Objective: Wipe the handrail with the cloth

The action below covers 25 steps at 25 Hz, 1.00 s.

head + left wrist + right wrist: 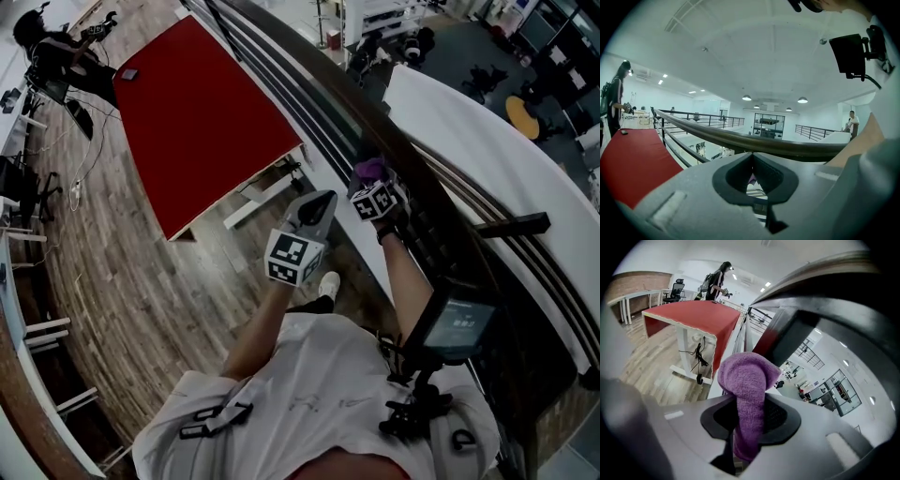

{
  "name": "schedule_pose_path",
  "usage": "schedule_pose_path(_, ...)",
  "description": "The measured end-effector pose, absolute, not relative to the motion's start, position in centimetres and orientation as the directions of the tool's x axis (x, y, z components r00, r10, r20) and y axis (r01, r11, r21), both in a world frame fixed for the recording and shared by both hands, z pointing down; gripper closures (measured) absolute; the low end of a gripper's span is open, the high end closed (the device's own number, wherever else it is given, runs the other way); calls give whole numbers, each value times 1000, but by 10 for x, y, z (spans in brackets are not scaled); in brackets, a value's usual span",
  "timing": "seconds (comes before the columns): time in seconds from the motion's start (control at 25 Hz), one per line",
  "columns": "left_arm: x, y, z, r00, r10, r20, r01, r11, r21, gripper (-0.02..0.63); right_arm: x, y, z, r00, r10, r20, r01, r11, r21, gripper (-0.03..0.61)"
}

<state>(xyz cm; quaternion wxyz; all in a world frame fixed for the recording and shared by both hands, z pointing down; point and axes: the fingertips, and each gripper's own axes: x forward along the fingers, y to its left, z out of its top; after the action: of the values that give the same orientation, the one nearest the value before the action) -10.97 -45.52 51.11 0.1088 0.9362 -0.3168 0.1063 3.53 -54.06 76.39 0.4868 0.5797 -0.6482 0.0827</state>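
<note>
A dark wooden handrail [309, 73] runs from the top centre down to the lower right over a railing of dark bars. My right gripper [373, 180] is shut on a purple cloth [746, 389], which sits bunched at the rail [825, 291] just ahead of the jaws; whether the cloth touches the rail I cannot tell. The cloth [369, 171] pokes out above the marker cube. My left gripper [319, 204] hovers just left of the rail with its jaws closed together and nothing between them. The handrail [754, 143] crosses right in front of it.
A red-topped table [202, 112] on white legs stands on the wood floor to the left. A person [56, 52] stands at its far end. A tablet on a mount [459, 323] hangs by my chest. White desks line the left wall.
</note>
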Motion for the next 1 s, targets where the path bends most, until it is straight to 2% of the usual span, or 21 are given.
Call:
schedule_pose_path(0.24, -130, -454, 529, 761, -581, 289, -638, -753, 165, 612, 37, -561, 786, 140, -620, 772, -822, 362, 440, 480)
schedule_pose_path(0.4, -138, -463, 537, 749, -593, 297, -654, -733, 187, 612, 35, -565, 784, 114, -633, 765, -824, 370, 430, 482)
schedule_pose_path(1.0, -99, -435, 533, 792, -543, 279, -601, -775, 198, 612, 47, -526, 778, 53, -649, 759, -853, 365, 372, 483)
